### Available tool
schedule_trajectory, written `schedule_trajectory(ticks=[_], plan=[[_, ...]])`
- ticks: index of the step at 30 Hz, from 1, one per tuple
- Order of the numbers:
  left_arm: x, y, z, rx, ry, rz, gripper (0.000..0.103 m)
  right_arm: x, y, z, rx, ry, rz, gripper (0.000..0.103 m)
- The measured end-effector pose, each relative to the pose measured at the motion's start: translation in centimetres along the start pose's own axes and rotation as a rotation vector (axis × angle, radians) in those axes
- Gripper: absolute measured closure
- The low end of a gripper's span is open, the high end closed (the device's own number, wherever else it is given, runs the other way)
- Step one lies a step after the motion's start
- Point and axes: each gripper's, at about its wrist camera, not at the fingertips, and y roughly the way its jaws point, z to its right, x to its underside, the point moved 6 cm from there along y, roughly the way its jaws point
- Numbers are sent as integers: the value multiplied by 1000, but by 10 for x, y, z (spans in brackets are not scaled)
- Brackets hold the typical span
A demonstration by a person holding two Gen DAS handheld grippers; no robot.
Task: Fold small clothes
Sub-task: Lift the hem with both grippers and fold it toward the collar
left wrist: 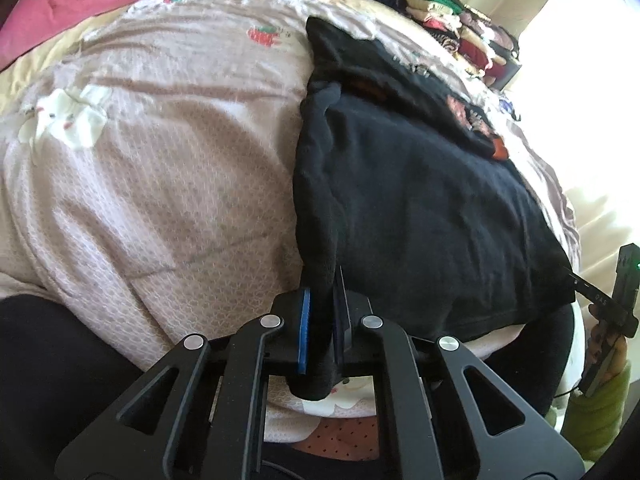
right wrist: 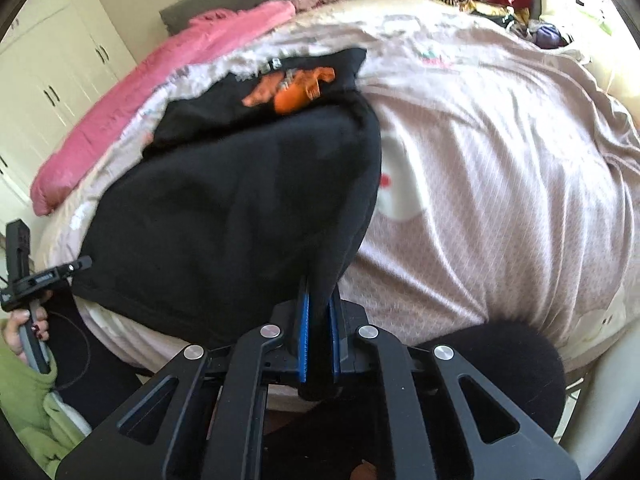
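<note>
Black garment (left wrist: 420,200) lies spread on the bed, on a pale pink quilted bedspread (left wrist: 168,168), near the bed's front edge; fabric soft and dark, with an orange print (right wrist: 292,88) showing on the far part, which lies partly folded over the near part. Left gripper (left wrist: 322,328): fingers clamped together on the garment's near left corner, a roll of black cloth pinched between the blue pads. Right gripper (right wrist: 318,336): fingers likewise clamped on the near right corner, cloth bunched between the pads. Both grippers point down toward the bed at a slant (each hand just visible at the edge of the other's view, with a green sleeve (right wrist: 28,408)). Farther off: a pink duvet (right wrist: 160,80) along the far side, stacked folded clothes (left wrist: 460,28) at the far corner.
</note>
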Motion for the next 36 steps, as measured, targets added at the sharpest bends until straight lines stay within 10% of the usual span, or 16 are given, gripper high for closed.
schedule_trajectory(ticks=[36], plan=[[-169,-8,17,66,-51,219,100,-166,-21,9,-107,70,303,96]])
